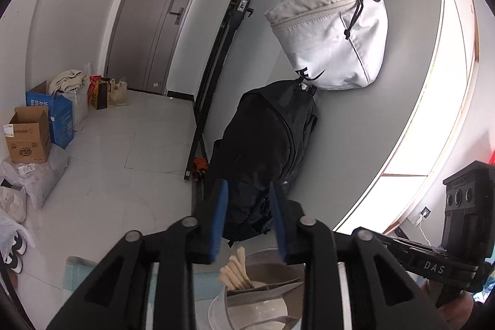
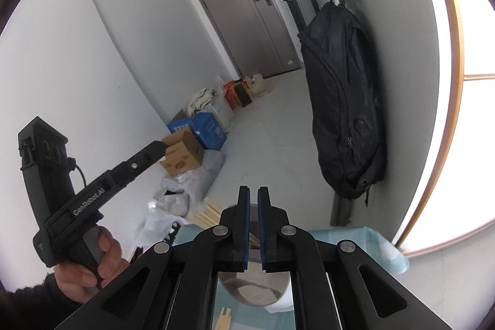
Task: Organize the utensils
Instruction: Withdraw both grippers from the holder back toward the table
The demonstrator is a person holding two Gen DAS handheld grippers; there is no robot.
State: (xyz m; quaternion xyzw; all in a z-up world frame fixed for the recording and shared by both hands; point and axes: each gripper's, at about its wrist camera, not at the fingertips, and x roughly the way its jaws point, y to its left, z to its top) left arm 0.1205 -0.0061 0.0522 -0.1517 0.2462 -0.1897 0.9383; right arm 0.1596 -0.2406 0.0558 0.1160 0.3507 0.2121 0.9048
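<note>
Two grippers held up high over a table with bowls and sticks.

A big black backpack (image 1: 266, 150) hangs on the grey wall, under a white bag (image 1: 334, 33). Brown and blue boxes (image 1: 29, 135) sit on the floor. The left gripper (image 1: 249, 220) has its blue fingers wide apart, holding nothing. The right gripper (image 2: 253, 229) has its fingers almost together, with a thin gap and nothing between. Below the left gripper, pale chopsticks (image 1: 236, 271) stand in a grey holder (image 1: 260, 293) beside a white bowl (image 1: 256, 311).
</note>
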